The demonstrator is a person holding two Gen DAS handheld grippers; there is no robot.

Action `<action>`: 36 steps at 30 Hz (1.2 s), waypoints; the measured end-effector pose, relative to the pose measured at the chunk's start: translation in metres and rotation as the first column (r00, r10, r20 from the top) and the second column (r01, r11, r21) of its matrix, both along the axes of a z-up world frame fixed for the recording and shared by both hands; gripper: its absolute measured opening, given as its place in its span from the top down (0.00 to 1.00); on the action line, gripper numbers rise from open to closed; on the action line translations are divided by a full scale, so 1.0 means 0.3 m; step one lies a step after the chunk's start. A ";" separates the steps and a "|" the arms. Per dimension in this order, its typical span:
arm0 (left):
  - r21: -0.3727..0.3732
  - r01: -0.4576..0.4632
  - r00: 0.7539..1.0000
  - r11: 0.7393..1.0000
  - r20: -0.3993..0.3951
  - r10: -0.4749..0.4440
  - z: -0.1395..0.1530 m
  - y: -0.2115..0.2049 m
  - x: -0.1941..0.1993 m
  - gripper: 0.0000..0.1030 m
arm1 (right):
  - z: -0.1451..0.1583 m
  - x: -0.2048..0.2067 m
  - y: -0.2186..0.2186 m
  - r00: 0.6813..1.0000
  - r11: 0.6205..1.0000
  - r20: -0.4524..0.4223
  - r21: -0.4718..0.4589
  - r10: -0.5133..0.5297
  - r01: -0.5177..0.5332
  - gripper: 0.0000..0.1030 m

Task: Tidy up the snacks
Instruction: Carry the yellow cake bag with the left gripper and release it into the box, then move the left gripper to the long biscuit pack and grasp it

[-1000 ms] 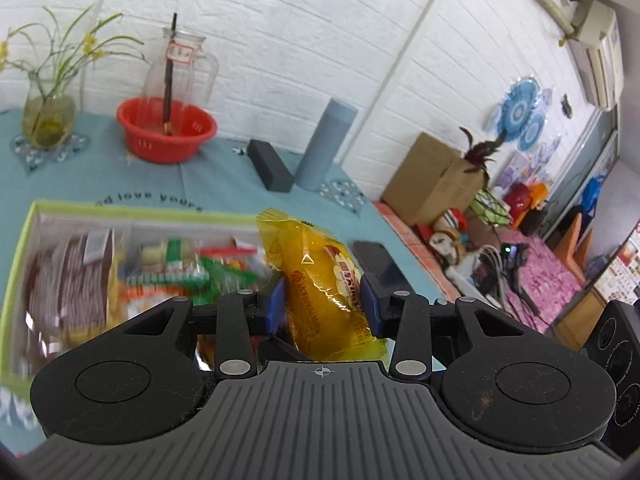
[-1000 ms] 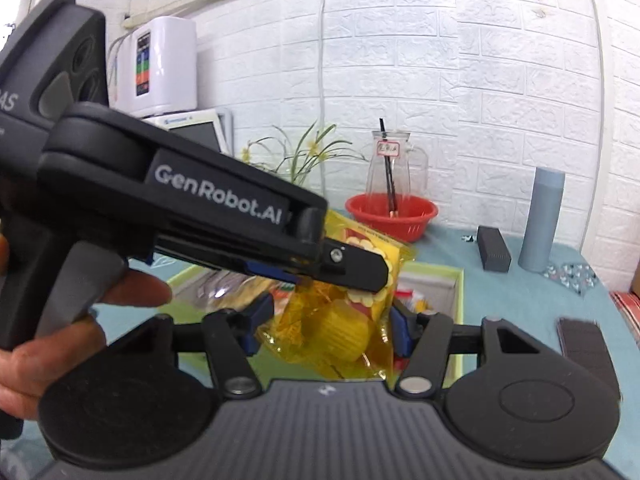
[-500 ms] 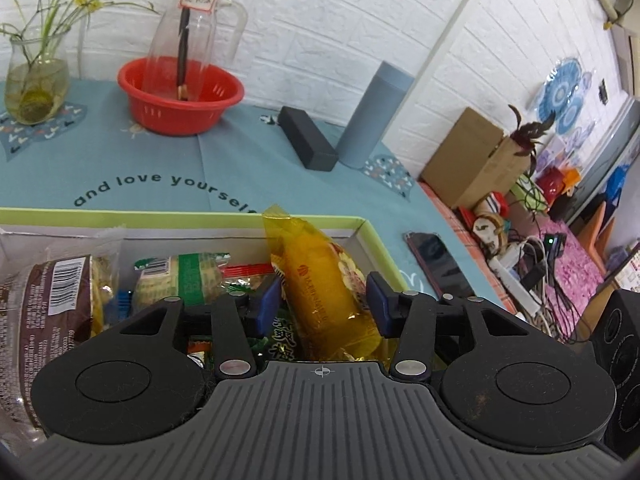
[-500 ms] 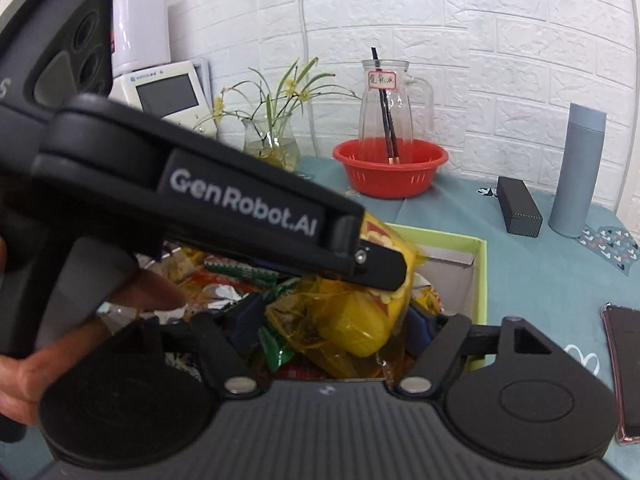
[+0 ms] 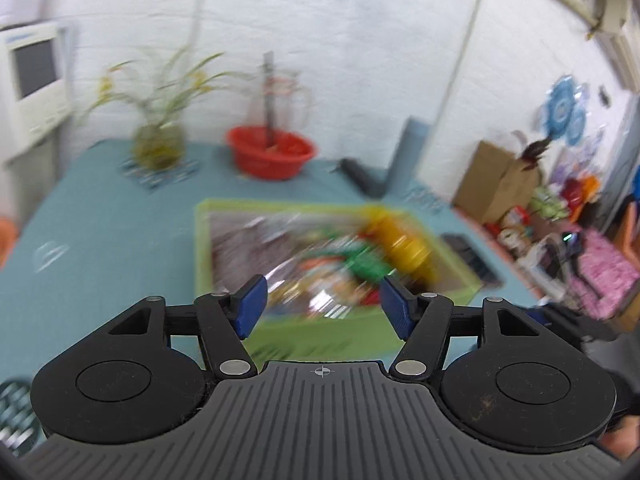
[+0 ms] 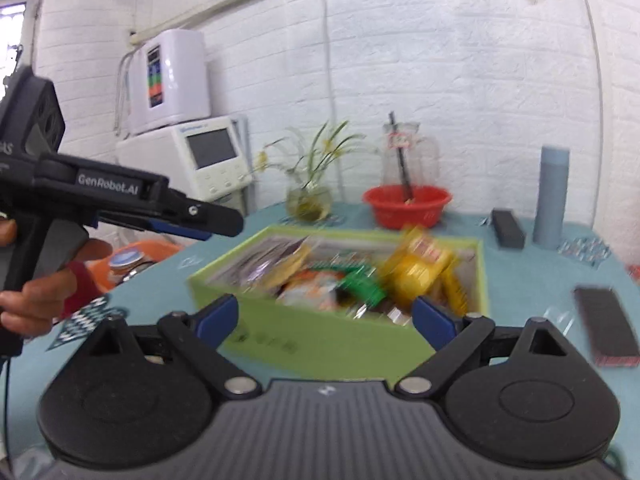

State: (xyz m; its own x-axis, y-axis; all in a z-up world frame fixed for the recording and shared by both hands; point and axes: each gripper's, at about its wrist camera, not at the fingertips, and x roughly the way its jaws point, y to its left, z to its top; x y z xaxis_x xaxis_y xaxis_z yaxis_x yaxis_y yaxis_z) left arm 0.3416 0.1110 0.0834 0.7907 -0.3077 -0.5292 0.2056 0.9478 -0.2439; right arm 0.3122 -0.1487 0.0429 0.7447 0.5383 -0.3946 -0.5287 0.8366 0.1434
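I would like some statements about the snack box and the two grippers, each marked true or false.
1. The yellow packet lies in the green box. True.
2. The right gripper holds the yellow packet. False: its jaws have just been opening and nothing is between them.
3. The left gripper is open and empty. True; its jaws have just been opening.
4. The red bowl stands inside the green box. False: it stands behind the box, near the wall.
5. A phone lies on the table right of the box. True.
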 end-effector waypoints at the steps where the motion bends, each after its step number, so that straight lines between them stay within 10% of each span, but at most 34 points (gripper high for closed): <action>1: 0.020 -0.032 0.999 0.999 -0.022 0.033 -0.034 0.044 -0.038 0.54 | -0.020 -0.033 0.021 1.000 1.000 -0.020 0.005 0.015 -0.015 0.09; 11: 0.014 -0.158 0.962 0.987 -0.222 0.157 -0.282 0.274 -0.135 0.59 | -0.120 -0.203 0.210 0.980 0.992 -0.157 0.009 0.123 -0.123 0.09; 19: -0.079 -0.095 0.960 0.992 -0.272 0.070 -0.322 0.162 -0.163 0.78 | -0.137 -0.255 0.171 0.981 0.996 -0.179 -0.020 0.078 -0.083 0.09; 36: -0.200 -0.107 0.940 0.974 -0.341 0.033 -0.304 -0.223 -0.373 0.82 | -0.207 -0.425 0.029 0.972 0.996 -0.225 -0.030 0.070 -0.079 0.09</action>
